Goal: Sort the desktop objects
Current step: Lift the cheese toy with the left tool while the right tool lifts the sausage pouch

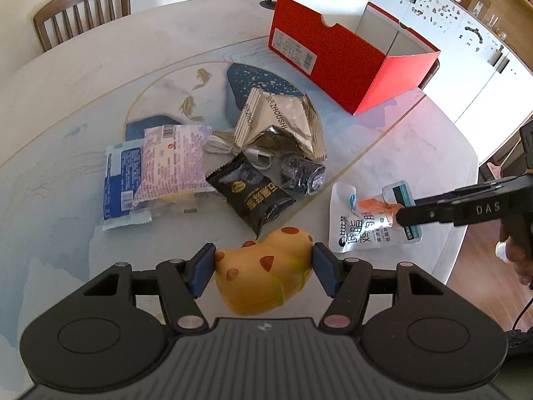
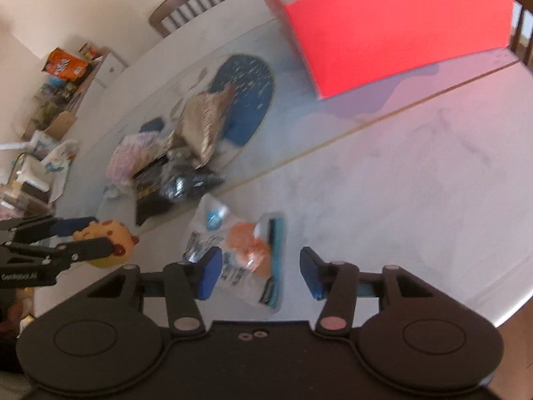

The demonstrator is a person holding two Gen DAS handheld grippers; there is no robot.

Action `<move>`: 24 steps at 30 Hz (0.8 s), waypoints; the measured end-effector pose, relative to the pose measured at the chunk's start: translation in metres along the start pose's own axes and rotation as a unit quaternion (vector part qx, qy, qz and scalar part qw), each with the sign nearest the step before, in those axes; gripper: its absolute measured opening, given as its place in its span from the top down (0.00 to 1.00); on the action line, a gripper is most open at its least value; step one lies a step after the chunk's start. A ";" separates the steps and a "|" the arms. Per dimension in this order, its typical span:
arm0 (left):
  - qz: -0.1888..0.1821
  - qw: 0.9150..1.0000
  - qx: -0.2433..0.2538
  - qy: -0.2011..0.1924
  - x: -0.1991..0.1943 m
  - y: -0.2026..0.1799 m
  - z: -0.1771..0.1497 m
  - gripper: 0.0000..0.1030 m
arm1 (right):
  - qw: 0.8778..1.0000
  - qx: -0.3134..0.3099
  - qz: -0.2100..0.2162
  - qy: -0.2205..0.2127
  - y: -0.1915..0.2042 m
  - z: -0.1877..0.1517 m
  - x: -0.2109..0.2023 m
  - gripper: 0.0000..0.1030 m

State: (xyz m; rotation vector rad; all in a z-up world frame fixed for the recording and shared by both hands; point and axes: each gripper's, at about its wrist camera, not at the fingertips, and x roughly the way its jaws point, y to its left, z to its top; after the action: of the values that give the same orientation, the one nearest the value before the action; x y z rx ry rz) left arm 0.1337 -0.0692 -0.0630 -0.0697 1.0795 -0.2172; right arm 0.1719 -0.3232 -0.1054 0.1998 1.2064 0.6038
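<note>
Clamping the yellow toy point(image 1: 266, 273) in the left tongs point(image 1: 263, 266) low over the worktop point(image 1: 416, 140), ready for boxing point(image 1: 349, 63), while spreading the right tongs point(image 2: 260, 271) around the white pouch point(image 2: 240, 253).

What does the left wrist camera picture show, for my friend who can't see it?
The left claw grips a yellow squishy toy with orange spots over a pale round table. Behind it lies a heap of snack packets, and farther back an open red shoebox. At the right, the right claw reaches over a white pouch.
</note>
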 end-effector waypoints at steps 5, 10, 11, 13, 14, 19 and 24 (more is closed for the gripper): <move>0.001 1.000 -0.003 0.001 -0.001 0.001 -0.003 0.40 | 1.000 -0.012 -0.001 0.010 0.002 -0.002 0.006 0.54; 0.001 1.000 -0.003 0.004 -0.001 0.001 -0.003 0.40 | 1.000 -0.025 0.018 0.005 0.003 0.005 0.008 0.49; 0.002 1.000 -0.003 0.004 -0.002 0.000 -0.003 0.40 | 1.000 -0.026 0.015 0.004 0.003 0.006 0.009 0.49; 0.002 1.000 -0.002 0.004 -0.002 0.000 -0.003 0.40 | 1.000 -0.024 0.014 0.004 0.003 0.006 0.012 0.51; 0.002 1.000 -0.003 0.004 -0.001 0.000 -0.003 0.40 | 1.000 -0.021 0.017 0.001 0.002 0.006 0.012 0.52; 0.001 1.000 -0.003 0.005 0.000 0.000 -0.002 0.40 | 0.999 -0.002 0.035 0.000 -0.004 0.006 0.012 0.87; 0.000 1.000 -0.004 0.007 0.001 0.000 -0.002 0.40 | 0.999 0.015 0.048 -0.003 -0.007 0.006 0.011 0.98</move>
State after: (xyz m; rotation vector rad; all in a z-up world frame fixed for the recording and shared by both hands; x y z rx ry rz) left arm 0.1322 -0.0693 -0.0651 -0.0750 1.0942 -0.2146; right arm 0.1822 -0.3223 -0.1149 0.2864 1.2060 0.6688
